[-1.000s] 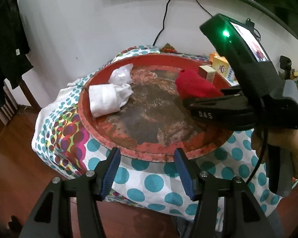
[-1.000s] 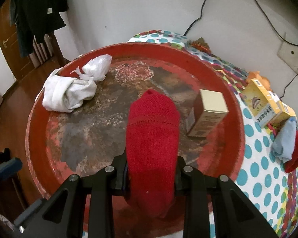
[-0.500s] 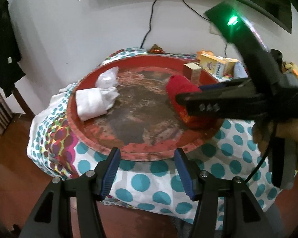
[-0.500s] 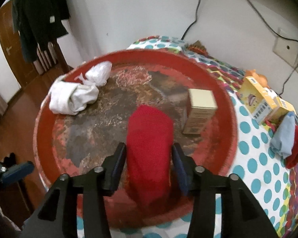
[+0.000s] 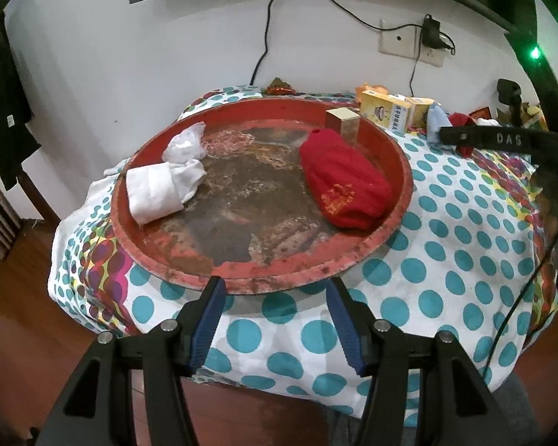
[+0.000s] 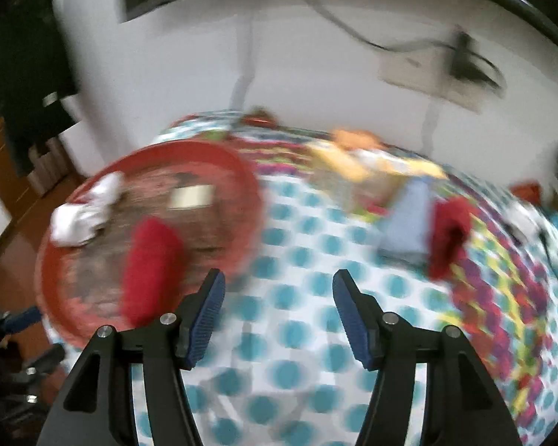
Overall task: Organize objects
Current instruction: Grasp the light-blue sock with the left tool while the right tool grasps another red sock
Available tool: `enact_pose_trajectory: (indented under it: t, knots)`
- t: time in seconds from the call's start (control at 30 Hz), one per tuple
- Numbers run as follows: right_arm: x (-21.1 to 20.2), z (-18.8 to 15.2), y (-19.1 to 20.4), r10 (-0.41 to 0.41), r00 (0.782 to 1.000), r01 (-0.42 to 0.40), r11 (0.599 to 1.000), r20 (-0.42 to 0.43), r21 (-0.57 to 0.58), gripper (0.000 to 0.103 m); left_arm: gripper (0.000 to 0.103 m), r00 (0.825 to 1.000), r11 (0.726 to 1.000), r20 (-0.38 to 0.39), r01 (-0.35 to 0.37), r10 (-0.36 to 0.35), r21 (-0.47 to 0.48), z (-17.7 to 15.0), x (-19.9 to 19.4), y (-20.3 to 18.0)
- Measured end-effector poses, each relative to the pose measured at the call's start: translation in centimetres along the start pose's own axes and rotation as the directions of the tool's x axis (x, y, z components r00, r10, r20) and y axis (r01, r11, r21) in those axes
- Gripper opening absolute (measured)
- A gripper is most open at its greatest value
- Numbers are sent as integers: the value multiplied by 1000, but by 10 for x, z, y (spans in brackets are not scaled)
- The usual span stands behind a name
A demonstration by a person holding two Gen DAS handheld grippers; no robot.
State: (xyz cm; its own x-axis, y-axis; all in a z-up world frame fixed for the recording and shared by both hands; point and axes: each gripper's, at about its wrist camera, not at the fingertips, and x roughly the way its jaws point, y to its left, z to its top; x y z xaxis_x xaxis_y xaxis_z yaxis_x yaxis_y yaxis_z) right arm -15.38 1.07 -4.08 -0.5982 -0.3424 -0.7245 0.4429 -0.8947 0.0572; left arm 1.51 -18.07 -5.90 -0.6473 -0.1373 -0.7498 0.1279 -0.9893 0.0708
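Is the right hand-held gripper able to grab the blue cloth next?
Probably yes. The right hand-held gripper is opening with nothing between its fingers, and the blue cloth lies uncovered on the dotted tablecloth ahead.

Table under dotted cloth (image 5: 446,260) carries red tray (image 5: 401,200), 2 yellow boxes (image 5: 387,113), a blue cloth (image 5: 436,120) beside a red one (image 6: 448,230).

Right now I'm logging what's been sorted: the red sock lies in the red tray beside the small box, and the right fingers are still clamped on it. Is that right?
Not quite. The red sock does lie in the red tray beside the small box, but the right gripper has let go. Its jaws are opening with nothing between them, over the dotted cloth, as the right wrist view shows.
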Motion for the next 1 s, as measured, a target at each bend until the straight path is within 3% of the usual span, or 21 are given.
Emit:
enact_pose_trajectory:
  t: [0.17,0.33,0.5,0.77,0.93,1.0]
  knots:
    - [8,0,-79,-160,986,165,975,-43,150,58,58,998,996,27,-57,55,67,-3,-1,-13]
    - [17,9,-128,-176,984,181,945,-40,273,58,58,998,995,21,-56,55,83,-6,2,-20]
    - [29,26,-148,-148,989,142,921,-11,363,66,58,997,987,50,-73,67,144,-9,-3,-38]
    - [78,41,-170,-211,974,224,878,-78,422,66,58,994,963,85,-83,63,255,-16,-5,-73]
    - [93,35,-177,-185,978,207,900,-93,384,65,58,996,948,84,-41,15,314,-1,-2,-100]
    - [96,34,-173,-180,980,197,921,-83,335,58,58,994,940,108,-31,-6,341,12,-2,-113]
